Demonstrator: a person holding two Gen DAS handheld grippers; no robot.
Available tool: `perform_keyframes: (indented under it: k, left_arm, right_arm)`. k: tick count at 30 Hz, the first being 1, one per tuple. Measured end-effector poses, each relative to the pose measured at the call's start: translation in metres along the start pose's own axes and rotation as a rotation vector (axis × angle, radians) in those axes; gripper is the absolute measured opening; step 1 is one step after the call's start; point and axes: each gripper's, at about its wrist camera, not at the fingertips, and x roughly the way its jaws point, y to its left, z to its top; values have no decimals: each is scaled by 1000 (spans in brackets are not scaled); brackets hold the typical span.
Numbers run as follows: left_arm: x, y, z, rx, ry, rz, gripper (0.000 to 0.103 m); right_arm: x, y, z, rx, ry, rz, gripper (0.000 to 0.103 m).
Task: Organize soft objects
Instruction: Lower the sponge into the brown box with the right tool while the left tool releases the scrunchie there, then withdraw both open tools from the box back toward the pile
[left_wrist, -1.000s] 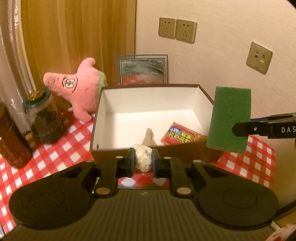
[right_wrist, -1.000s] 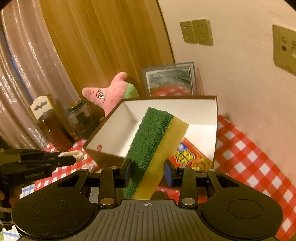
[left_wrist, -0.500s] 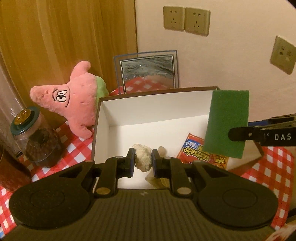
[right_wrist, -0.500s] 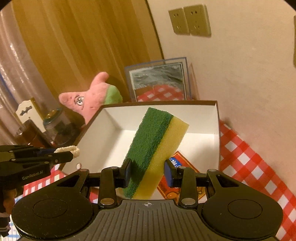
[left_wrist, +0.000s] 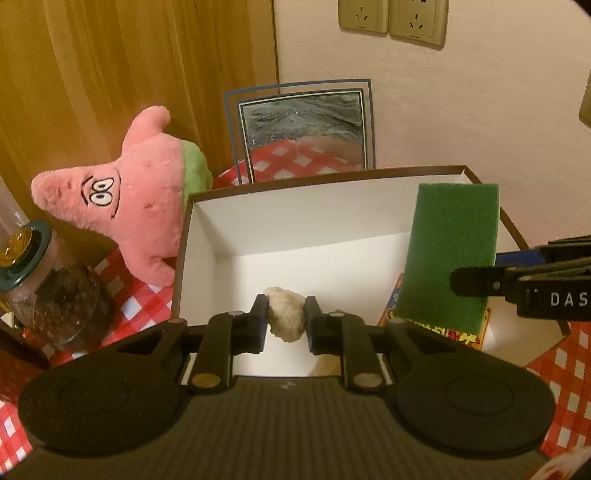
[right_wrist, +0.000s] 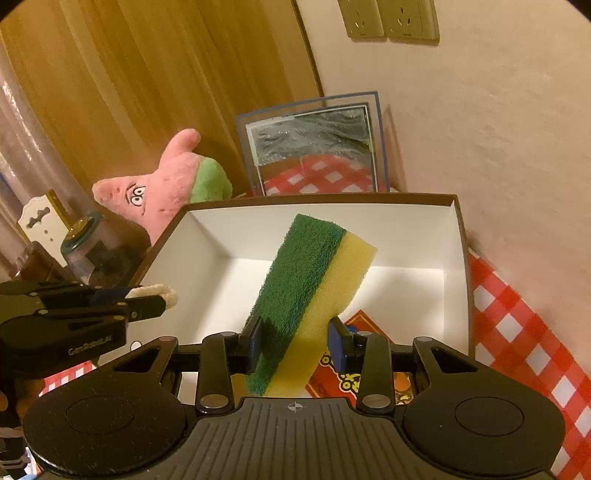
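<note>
Wall-side box (right_wrist: 458, 258): sponge's (right_wrist: 310, 295) yellow shows rightward only

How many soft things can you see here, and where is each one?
3. A white fluffy lump sits between the left hand-held gripper's opening jaws above the box; a sponge is clamped in the right one; a pink plush star sits beside the box. Others may be hidden.

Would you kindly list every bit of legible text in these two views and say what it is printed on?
"DAS": white letters, cut off at the picture's edge, on the right tool in the left wrist view.
"GenRobot.AI": faint letters on the left tool in the right wrist view.
Snack packet in the box: colourful print, too distorted and covered to read.
</note>
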Motion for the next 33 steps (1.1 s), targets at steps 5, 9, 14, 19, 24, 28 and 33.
perform_keyframes:
  k: [5, 9, 14, 19, 24, 28, 33]
  left_arm:
    - [6, 3, 8, -17, -12, 1, 35]
    - [6, 3, 10, -7, -18, 5, 40]
    - [6, 6, 10, -8, -16, 10, 44]
    - [3, 9, 8, -22, -17, 8, 47]
    - [-1, 9, 7, -22, -16, 9, 47]
    - [-6, 12, 4, -32, -17, 4, 47]
    - [-18, 16, -3, -44, -21, -12, 47]
  right_arm:
    - [7, -2, 3, 17, 3, -3, 37]
    - [8, -5, 5, 34, 1, -2, 37]
    - [8, -8, 6, 50, -1, -5, 37]
    - [9, -7, 7, 54, -1, -3, 38]
    - [3, -6, 11, 66, -61, 23, 39]
    - [-5, -6, 13, 76, -110, 35, 59]
    - [-14, -6, 13, 73, -118, 28, 63]
